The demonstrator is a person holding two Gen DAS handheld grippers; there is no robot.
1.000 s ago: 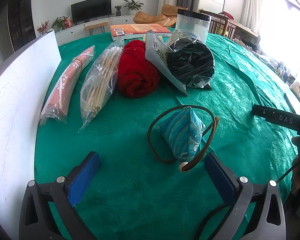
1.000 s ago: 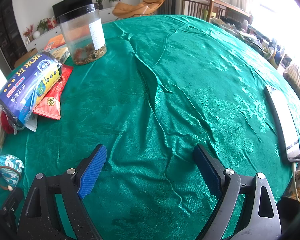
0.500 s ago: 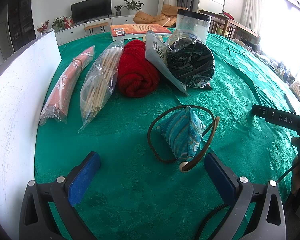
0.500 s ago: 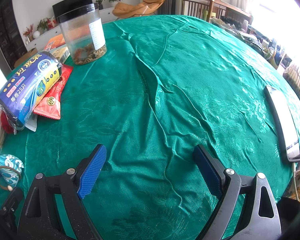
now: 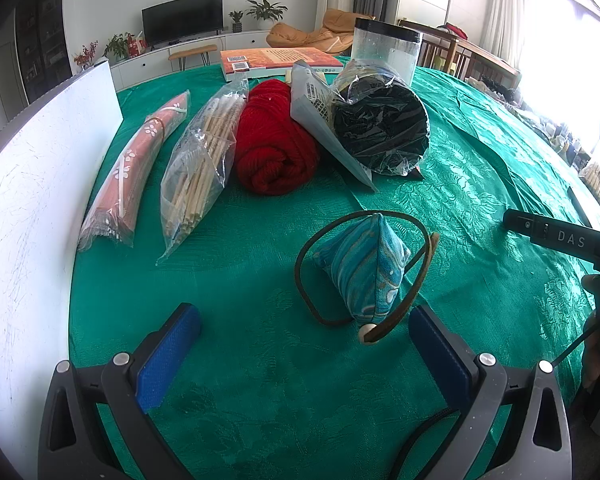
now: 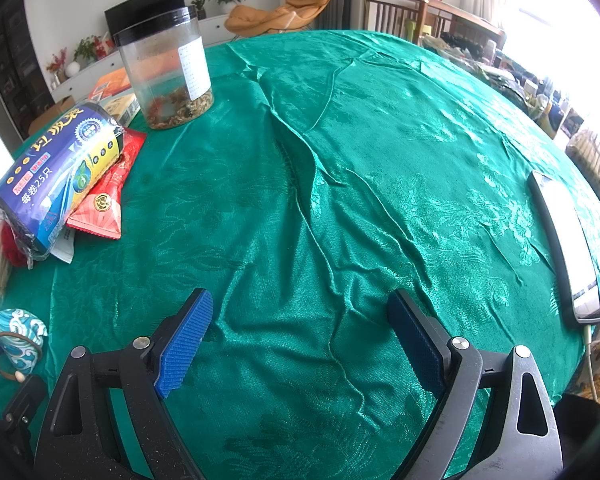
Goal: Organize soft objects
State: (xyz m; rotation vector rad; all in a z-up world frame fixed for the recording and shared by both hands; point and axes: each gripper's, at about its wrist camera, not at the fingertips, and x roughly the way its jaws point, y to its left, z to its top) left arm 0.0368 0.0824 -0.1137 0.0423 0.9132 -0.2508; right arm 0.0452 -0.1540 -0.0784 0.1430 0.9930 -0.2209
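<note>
At the far left of the left wrist view a white board (image 5: 32, 184) stands on edge along the green-clothed surface (image 5: 260, 380). Next to it lie a pink flowered roll in clear wrap (image 5: 134, 176), then a clear bag of wooden sticks (image 5: 198, 172), then a red yarn roll (image 5: 272, 144) — the three side by side, running away from the camera. Right of the yarn a black roll in clear plastic (image 5: 380, 128) rests against a grey printed packet (image 5: 320, 120), with a clear jar (image 5: 386, 54) and an orange book (image 5: 276, 60) behind them.

Nearer the camera sits the blue patterned pouch (image 5: 364, 268), upright like a small pyramid, with a brown cord loop (image 5: 304, 276) lying around it and ending in a pale bead. The left hand-held gripper (image 5: 302, 338) hovers low over the cloth, released, its blue pads spread wide; the pouch lies just ahead of its right finger, not between the pads.

In the right wrist view the pouch shows at the lower left edge (image 6: 16, 338). Further back are a blue printed pack (image 6: 60, 172) lying on a red packet (image 6: 108, 196), and the jar, which holds some dried bits at the bottom. The right hand-held gripper (image 6: 300, 334) is also released — jaws wide, over bare wrinkled cloth. At the far right a phone (image 6: 568, 244) lies flat near the edge of the surface.
</note>
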